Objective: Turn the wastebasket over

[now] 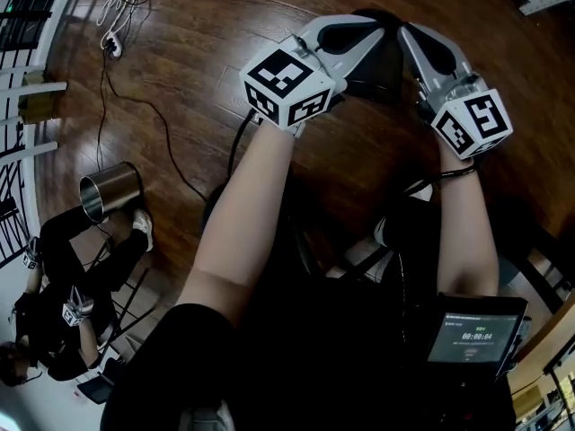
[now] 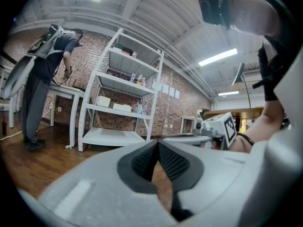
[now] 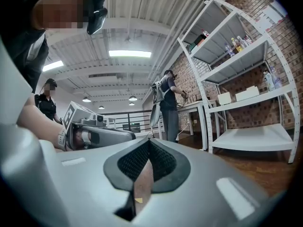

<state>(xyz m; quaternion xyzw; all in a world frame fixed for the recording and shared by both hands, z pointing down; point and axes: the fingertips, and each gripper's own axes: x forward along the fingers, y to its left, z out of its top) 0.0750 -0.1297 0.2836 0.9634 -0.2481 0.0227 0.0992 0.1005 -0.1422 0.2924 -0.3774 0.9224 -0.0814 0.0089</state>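
- The bin (image 1: 110,189) stood well off to the left of both grippers, on the person's left side. That made the left gripper (image 2: 158,144) the nearer of the 2 and the right gripper (image 3: 148,142) the farther.
- Both grippers pointed level and away from the bin, so reaching it would likely call for a turn to the left.
- Each gripper's jaws were closed tip to tip, with nothing between them.
- The bin seemed to stand upright, long axis vertical, with its dark open mouth upward.
- It was a plain round cylinder of shiny brushed metal with smooth walls. It was probably light, and slippery against the ribbed black pads (image 2: 142,162).
- Just beside the bin was another person's white shoe (image 1: 142,227).
- Under the bin lay a glossy, dark wood-plank floor (image 1: 207,25).
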